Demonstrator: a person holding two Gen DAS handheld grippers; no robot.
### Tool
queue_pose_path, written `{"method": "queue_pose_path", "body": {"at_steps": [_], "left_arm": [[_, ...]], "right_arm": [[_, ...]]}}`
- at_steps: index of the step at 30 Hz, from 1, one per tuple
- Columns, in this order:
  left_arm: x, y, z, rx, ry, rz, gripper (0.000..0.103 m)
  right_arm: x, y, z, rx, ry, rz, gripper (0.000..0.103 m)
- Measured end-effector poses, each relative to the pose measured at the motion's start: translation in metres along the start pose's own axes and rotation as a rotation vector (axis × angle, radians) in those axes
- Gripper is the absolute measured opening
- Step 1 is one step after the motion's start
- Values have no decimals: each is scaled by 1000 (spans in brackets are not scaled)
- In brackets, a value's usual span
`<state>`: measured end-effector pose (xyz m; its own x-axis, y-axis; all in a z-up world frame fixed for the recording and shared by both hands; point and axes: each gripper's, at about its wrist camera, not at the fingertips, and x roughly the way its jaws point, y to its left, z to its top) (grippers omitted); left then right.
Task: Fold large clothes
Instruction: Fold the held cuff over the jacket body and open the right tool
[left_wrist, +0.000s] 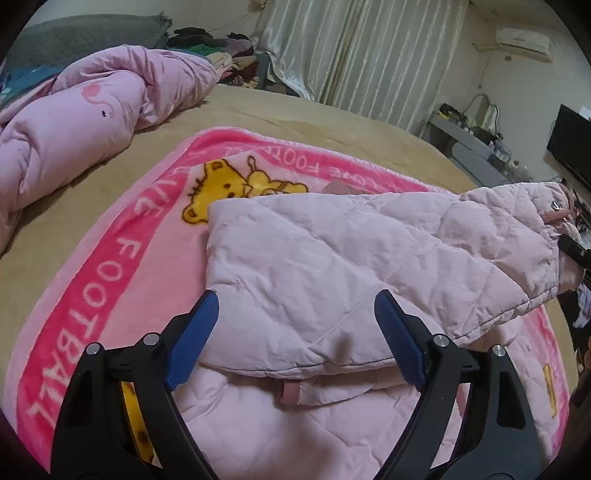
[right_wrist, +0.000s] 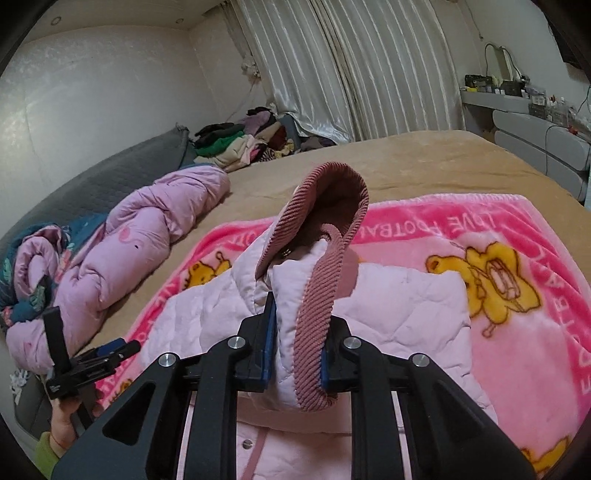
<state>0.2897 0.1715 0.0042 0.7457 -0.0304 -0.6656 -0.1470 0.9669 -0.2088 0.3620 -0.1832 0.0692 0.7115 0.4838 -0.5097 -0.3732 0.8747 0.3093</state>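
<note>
Right wrist: pink duvet left of jacket, clothes pile behind

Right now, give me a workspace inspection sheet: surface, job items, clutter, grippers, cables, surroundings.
Surface: tan bedsheet, with a pink cartoon-bear blanket spread flat on it.
Job's things: pale pink quilted jacket partly folded on the blanket; its corduroy collar is lifted.
Clutter: rumpled pink duvet beside the blanket; pile of mixed clothes at the far edge.
Grippers: left gripper open, fingers straddling the jacket's folded edge; right gripper shut on the collar.
Cables: wires at the grey desk; none on the bed.
Surroundings: pale curtains, wall air conditioner, dark screen.
</note>
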Motion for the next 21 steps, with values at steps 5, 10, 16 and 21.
{"method": "queue_pose_path", "body": {"at_steps": [5,10,16,21], "left_arm": [[8,-5,-4,19,20,5,79],[13,-8,-7,36,34,6,79],[20,-14,-11,62,52,4,79],[31,-15,-16,70,86,-8,69]], "right_arm": [[12,-13,-15,36,22,-26,17],[19,-21,-24,52,36,-41,17],[29,-27,-33,60,61,-69,17],[35,-31,-42,65,84,-98,18]]}}
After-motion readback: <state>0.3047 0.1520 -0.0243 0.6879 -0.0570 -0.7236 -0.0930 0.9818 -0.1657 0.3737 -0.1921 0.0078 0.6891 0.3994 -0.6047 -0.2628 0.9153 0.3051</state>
